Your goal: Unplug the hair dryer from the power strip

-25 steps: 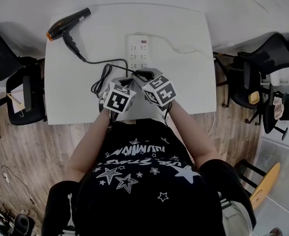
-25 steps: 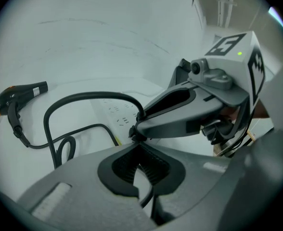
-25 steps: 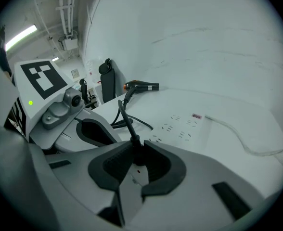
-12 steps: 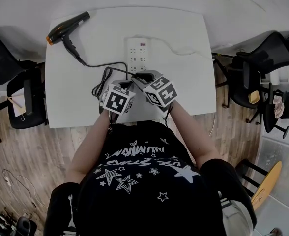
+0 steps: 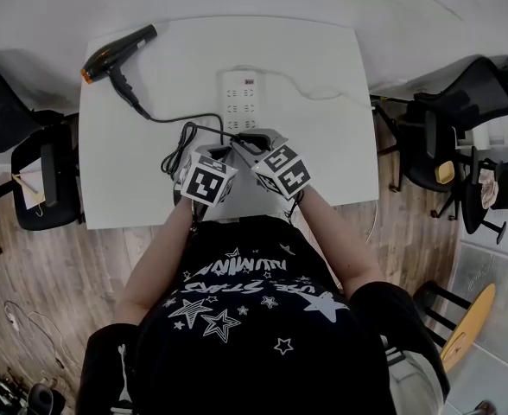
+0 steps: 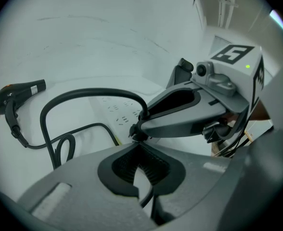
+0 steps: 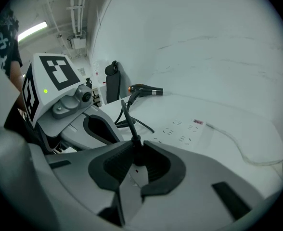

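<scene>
The hair dryer (image 5: 120,48) is seen at the bench's far left corner, about 10 o'clock from both claws, with its cord (image 5: 178,118) looped back toward them. The left claw (image 6: 139,160) is held narrowly parted, only white showing in its gap. The power strip (image 5: 242,98) lies at 12 o'clock, its long axis run from 12 to 6. The plug (image 7: 135,150) is pinched in the right claw (image 7: 135,163), whose jaws have just been closing; a pull toward 6 is judged to fall to that hand. The bench (image 5: 323,145) is matt white, and black chairs (image 5: 461,102) are stood at 3 o'clock on a wooden floor (image 5: 64,266)
</scene>
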